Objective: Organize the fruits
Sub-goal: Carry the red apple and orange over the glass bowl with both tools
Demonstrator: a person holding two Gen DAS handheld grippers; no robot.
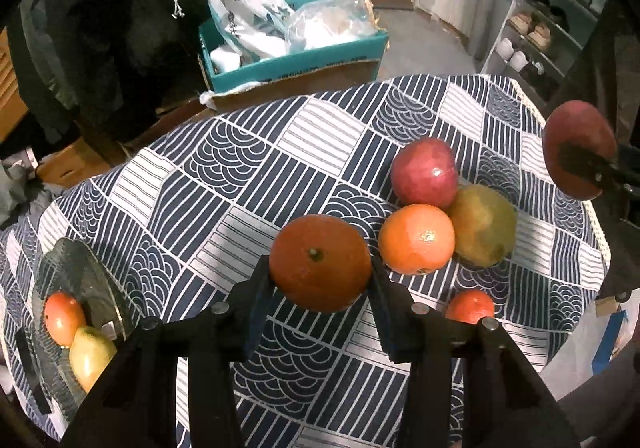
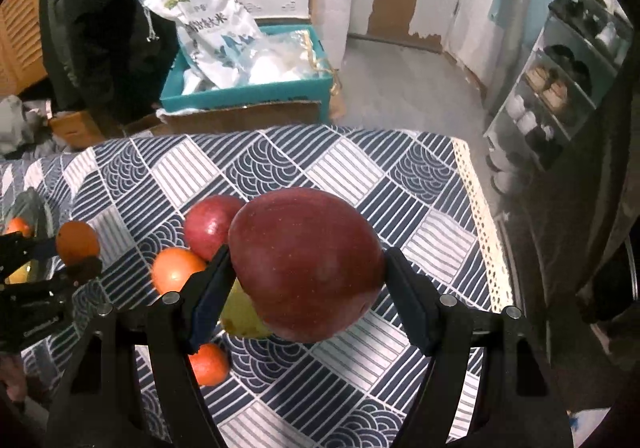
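My left gripper (image 1: 320,280) is shut on an orange (image 1: 320,262), held above the patterned tablecloth (image 1: 224,184). My right gripper (image 2: 306,280) is shut on a dark red apple (image 2: 306,262), also lifted off the cloth; that apple (image 1: 578,150) shows at the right edge of the left wrist view. On the cloth lie a second red apple (image 1: 424,172), an orange (image 1: 416,238), a yellow-green mango (image 1: 486,226) and a small orange (image 1: 470,306). A glass plate (image 1: 92,288) at the left holds a red-orange fruit (image 1: 64,318) and a yellow-green fruit (image 1: 90,356).
A teal box (image 1: 296,64) with white bags stands behind the table. A shoe rack (image 1: 540,20) is at the right. A person in dark clothes (image 1: 100,28) stands at the back left. The table's lace-trimmed edge (image 2: 484,216) runs along the right.
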